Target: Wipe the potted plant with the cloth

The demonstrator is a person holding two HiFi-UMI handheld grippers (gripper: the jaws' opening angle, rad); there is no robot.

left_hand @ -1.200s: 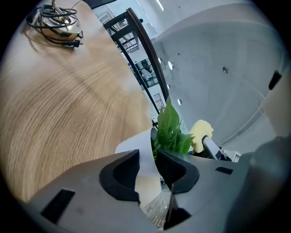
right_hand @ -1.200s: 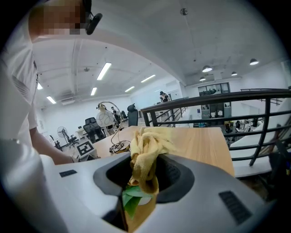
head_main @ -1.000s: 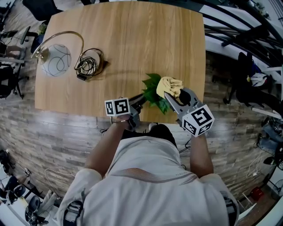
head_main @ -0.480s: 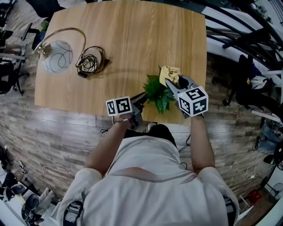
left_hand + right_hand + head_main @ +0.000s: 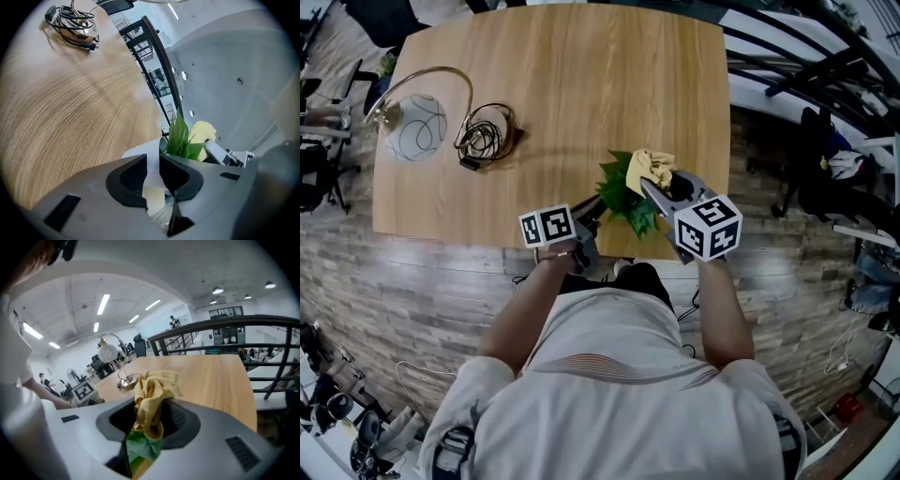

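Far to the left of the left gripper (image 5: pixel 596 206), and beyond it, a lamp (image 5: pixel 414 127) and a coiled cable (image 5: pixel 487 136) lie on the table (image 5: pixel 581 75), away from the work. The left gripper's jaws have just been closing and stand clamped on the white pot (image 5: pixel 145 151), whose wall sits between the pads. This steadies the potted plant (image 5: pixel 623 192) at the near table edge. The green leaves (image 5: pixel 180 136) rise directly ahead of this gripper and slightly to its right. The right gripper (image 5: pixel 150 422) approaches from the right of the plant. Its jaws are clamped on the bunched yellow cloth (image 5: pixel 151 397), which projects forward of the jaw tips. One leaf (image 5: pixel 140 448) lies between the same jaws, directly beneath the cloth, so cloth and foliage are in contact. Assessment: wiping is under way on the upper leaves nearest the right gripper. It cannot be determined which leaves are already clean. The leaves nearest the left gripper, and the pot, appear not yet reached.
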